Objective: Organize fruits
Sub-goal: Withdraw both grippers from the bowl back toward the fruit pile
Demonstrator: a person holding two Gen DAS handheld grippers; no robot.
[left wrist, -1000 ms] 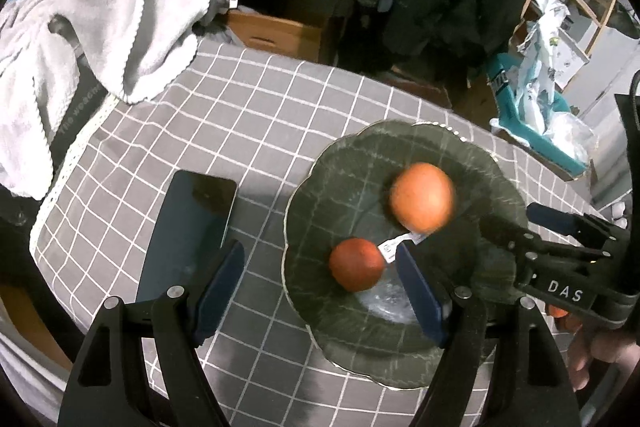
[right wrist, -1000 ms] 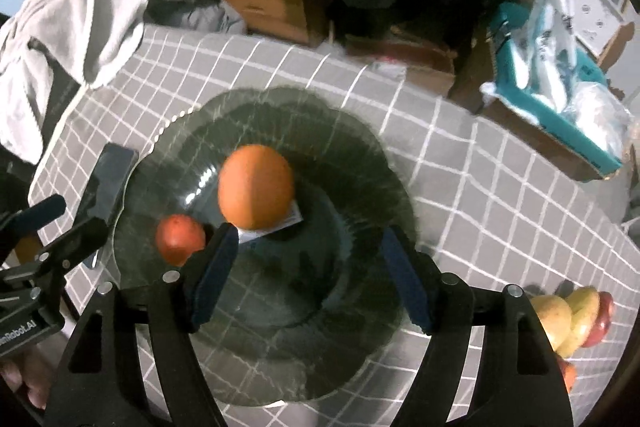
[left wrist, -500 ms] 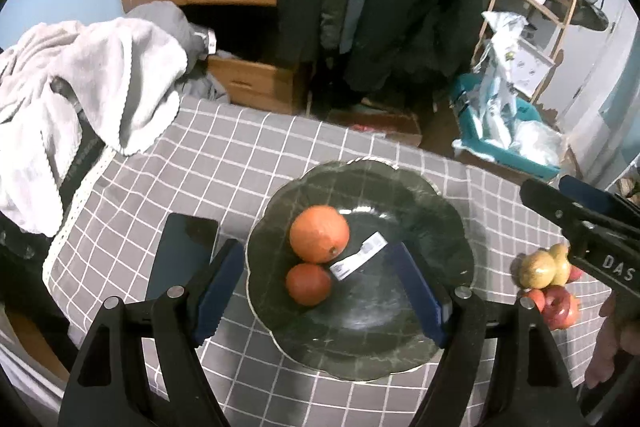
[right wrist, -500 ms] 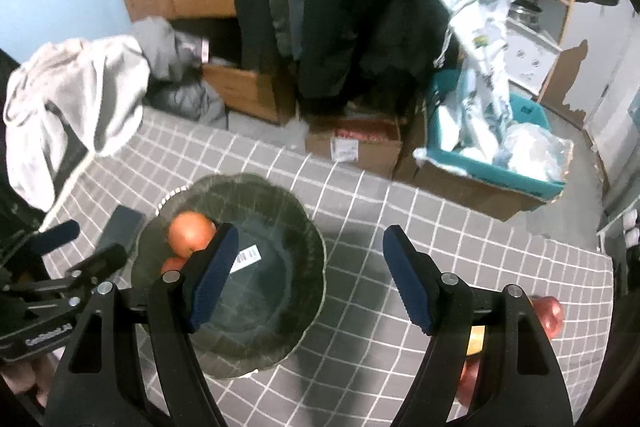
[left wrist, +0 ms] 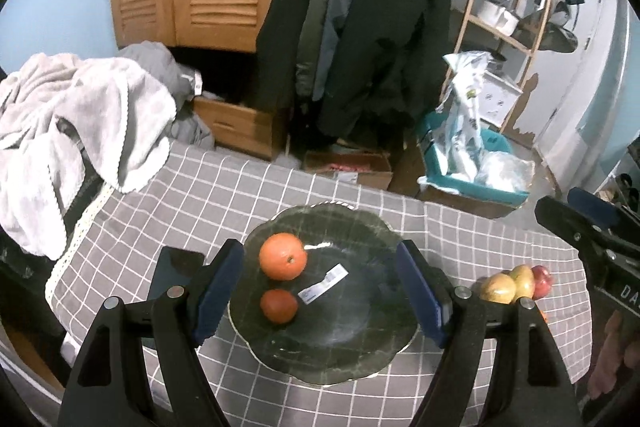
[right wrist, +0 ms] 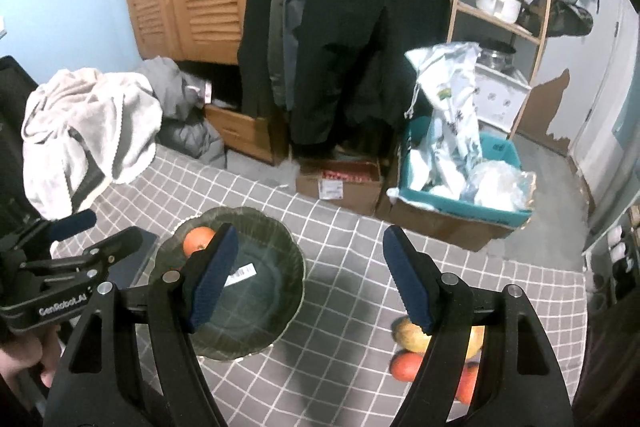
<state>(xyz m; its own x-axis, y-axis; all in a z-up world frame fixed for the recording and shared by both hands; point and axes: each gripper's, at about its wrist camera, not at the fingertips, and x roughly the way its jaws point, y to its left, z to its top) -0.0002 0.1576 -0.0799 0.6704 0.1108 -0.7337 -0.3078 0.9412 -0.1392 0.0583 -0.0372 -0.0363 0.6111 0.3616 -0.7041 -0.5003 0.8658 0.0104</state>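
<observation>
A dark green scalloped plate [left wrist: 360, 343] sits on the grey checked tablecloth and holds a large orange [left wrist: 283, 256], a smaller red-orange fruit [left wrist: 279, 305] and a white label [left wrist: 323, 283]. My left gripper [left wrist: 320, 295] is open and empty, high above the plate. The plate also shows in the right wrist view [right wrist: 264, 331], with the orange [right wrist: 197, 239] partly hidden. My right gripper [right wrist: 310, 279] is open and empty, high above the table. A pile of yellow and red fruits [left wrist: 516, 283] lies right of the plate; it also shows in the right wrist view [right wrist: 412, 351].
A dark phone [left wrist: 172, 271] lies left of the plate. A grey towel [left wrist: 80, 119] hangs over the table's far left corner. Boxes, a teal bin [right wrist: 460, 203], hanging coats and a wooden shelf stand on the floor beyond the table.
Both grippers have risen and drawn back from the plate, so the plate looks smaller. The large orange has settled beside the smaller fruit. The fruit pile at the right has come into view.
</observation>
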